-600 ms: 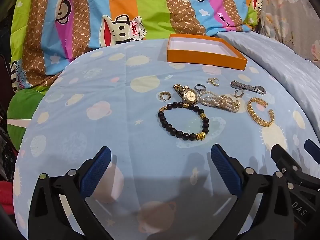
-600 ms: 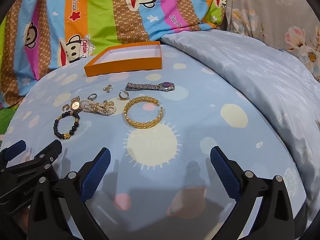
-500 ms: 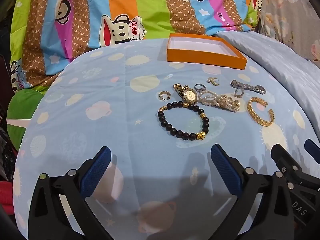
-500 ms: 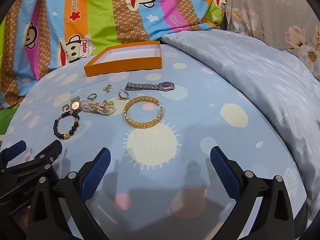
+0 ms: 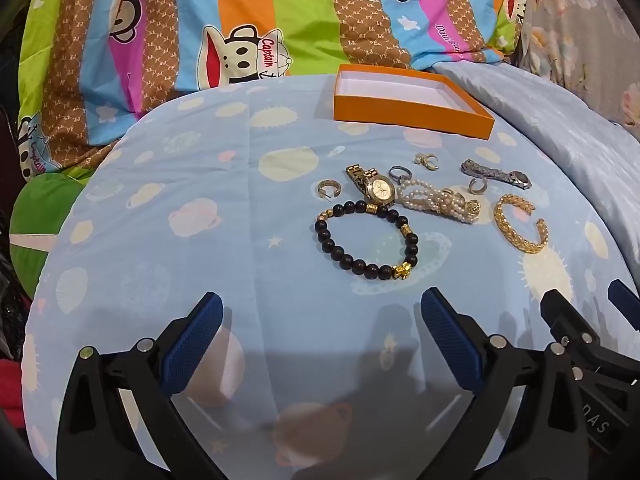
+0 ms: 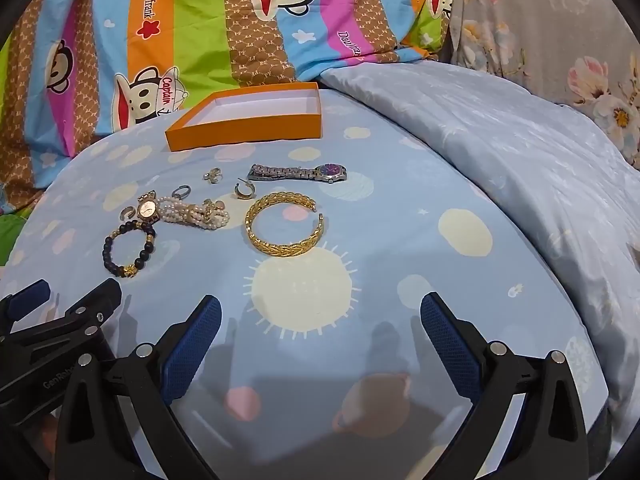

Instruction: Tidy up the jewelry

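Observation:
Jewelry lies on a blue patterned bedcover [image 5: 200, 240]: a black bead bracelet [image 5: 366, 242] [image 6: 129, 249], a gold watch [image 5: 374, 188] [image 6: 146, 209], a pearl bracelet [image 5: 438, 202] [image 6: 196, 214], a gold cuff bangle [image 5: 520, 222] [image 6: 285, 229], a silver watch [image 5: 496, 175] [image 6: 298, 173] and several small rings and earrings [image 5: 330, 189]. An open orange box [image 5: 408, 98] [image 6: 248, 118] with an empty white inside sits behind them. My left gripper [image 5: 320, 344] and right gripper [image 6: 320, 344] are both open and empty, side by side in front of the jewelry.
A striped monkey-print quilt [image 5: 240, 32] is piled behind the box. A pale blue duvet [image 6: 500, 140] rises at the right, with a grey floral fabric [image 6: 560, 40] beyond it. A green cushion [image 5: 36, 220] lies at the left edge.

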{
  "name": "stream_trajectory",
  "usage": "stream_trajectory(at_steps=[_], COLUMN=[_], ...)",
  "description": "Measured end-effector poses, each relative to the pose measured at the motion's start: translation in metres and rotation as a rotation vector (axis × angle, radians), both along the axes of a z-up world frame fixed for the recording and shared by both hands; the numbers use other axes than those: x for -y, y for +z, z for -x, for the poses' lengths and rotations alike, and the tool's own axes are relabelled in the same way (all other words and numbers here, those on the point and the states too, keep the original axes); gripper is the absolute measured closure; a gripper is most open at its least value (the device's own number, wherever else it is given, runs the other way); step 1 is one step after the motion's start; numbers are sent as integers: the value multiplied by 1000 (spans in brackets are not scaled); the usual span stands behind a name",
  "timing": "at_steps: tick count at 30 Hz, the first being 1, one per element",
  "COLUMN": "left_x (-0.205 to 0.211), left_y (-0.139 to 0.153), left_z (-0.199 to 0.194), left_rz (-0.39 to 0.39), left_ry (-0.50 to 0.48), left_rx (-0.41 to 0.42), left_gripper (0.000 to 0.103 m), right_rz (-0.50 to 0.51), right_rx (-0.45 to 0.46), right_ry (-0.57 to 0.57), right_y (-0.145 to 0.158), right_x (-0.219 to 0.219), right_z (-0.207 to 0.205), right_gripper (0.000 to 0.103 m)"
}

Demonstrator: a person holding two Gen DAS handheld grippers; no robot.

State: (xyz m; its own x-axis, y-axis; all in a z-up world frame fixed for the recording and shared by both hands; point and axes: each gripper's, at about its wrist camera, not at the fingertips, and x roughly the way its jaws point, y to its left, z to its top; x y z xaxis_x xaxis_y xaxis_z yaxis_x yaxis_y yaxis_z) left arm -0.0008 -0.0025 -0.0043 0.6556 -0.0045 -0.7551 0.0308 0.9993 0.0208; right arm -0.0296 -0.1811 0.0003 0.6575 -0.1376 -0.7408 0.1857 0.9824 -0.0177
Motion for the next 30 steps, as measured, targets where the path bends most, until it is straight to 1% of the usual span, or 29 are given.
stream_trajectory(at_steps=[11, 30], left_x=[3, 1], left_y=[-6, -4], left_z=[-1, -2], left_rz=[5, 8], left_ry=[0, -1], left_rx=[-4, -9], left_gripper=[7, 7], right_rz=[-1, -1], right_rx=[-6, -6], right_ry=[2, 2], right_y=[-2, -3], right_x=[0, 1], right_z=[-1, -1], right_gripper=[5, 5])
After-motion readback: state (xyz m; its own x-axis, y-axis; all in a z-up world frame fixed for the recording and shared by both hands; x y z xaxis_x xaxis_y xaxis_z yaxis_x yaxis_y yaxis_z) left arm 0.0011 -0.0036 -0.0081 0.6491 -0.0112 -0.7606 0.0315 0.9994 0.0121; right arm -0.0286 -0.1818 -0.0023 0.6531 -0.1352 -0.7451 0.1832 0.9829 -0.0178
